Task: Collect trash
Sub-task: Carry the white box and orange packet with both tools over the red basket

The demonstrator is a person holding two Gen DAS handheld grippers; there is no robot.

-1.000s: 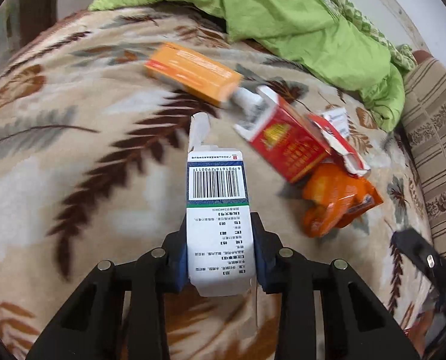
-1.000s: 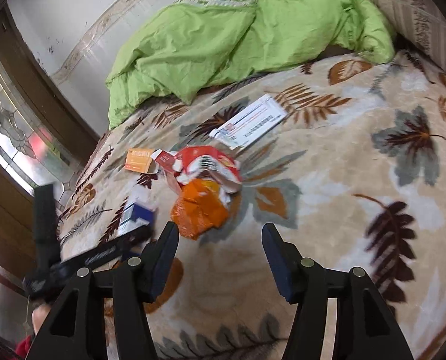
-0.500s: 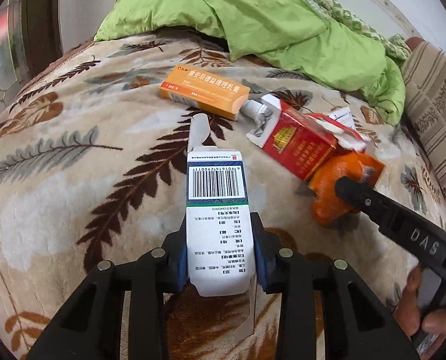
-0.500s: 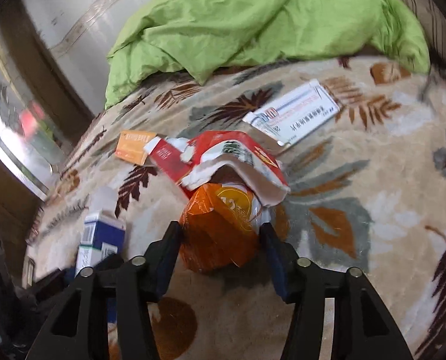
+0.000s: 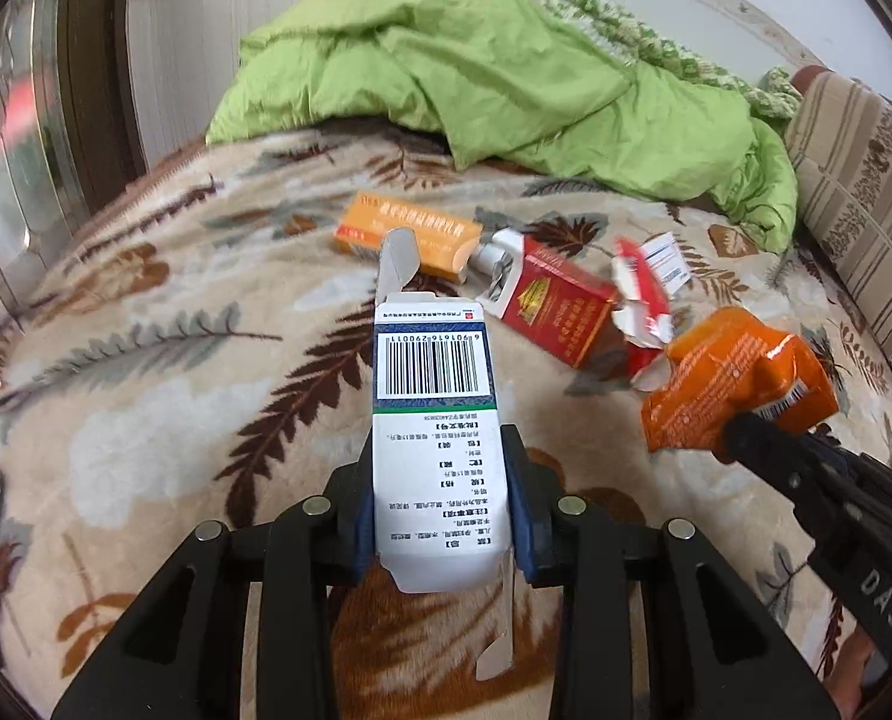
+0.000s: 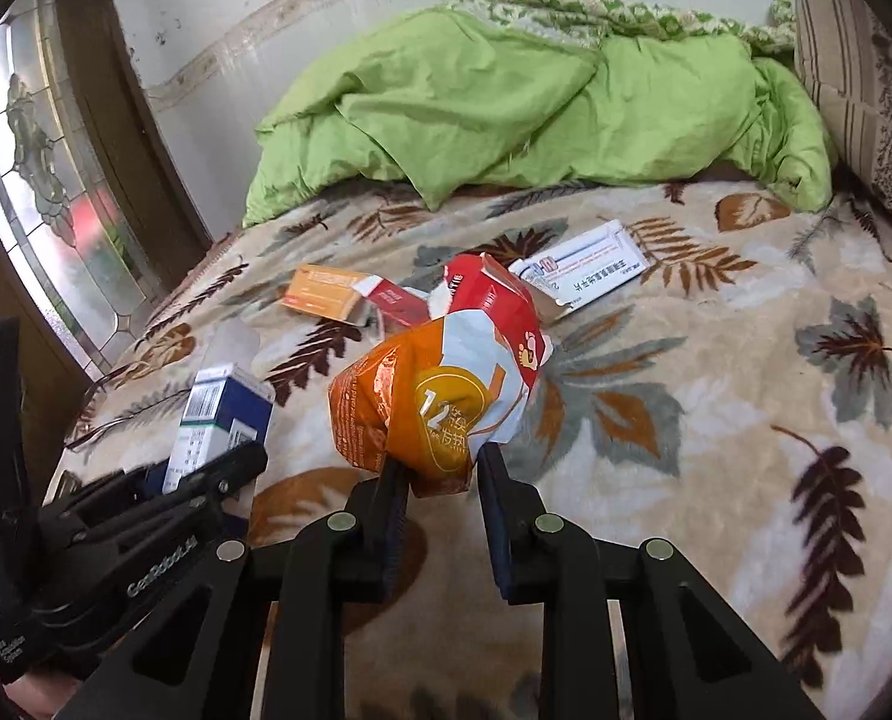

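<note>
My left gripper (image 5: 440, 468) is shut on a white and blue box (image 5: 434, 372) with a barcode, held above the leaf-patterned blanket (image 5: 146, 408). The same box (image 6: 224, 420) shows at the left of the right wrist view. My right gripper (image 6: 440, 468) has its jaws closing on the lower end of a crumpled orange packet (image 6: 410, 402), and both pads touch it. The left wrist view shows that packet (image 5: 728, 378) pinched at the right. Loose on the blanket lie an orange box (image 5: 407, 234), a red carton (image 5: 560, 306), a torn red wrapper (image 6: 488, 288) and a flat white box (image 6: 584, 270).
A rumpled green quilt (image 5: 506, 90) is heaped along the far side of the bed. A striped cushion (image 5: 854, 192) lines the right edge. A patterned glass door (image 6: 38, 180) in a dark wooden frame stands at the left.
My right gripper has moved in on the orange packet and its jaws have narrowed around it. My left gripper has drawn back and up with the box still in it.
</note>
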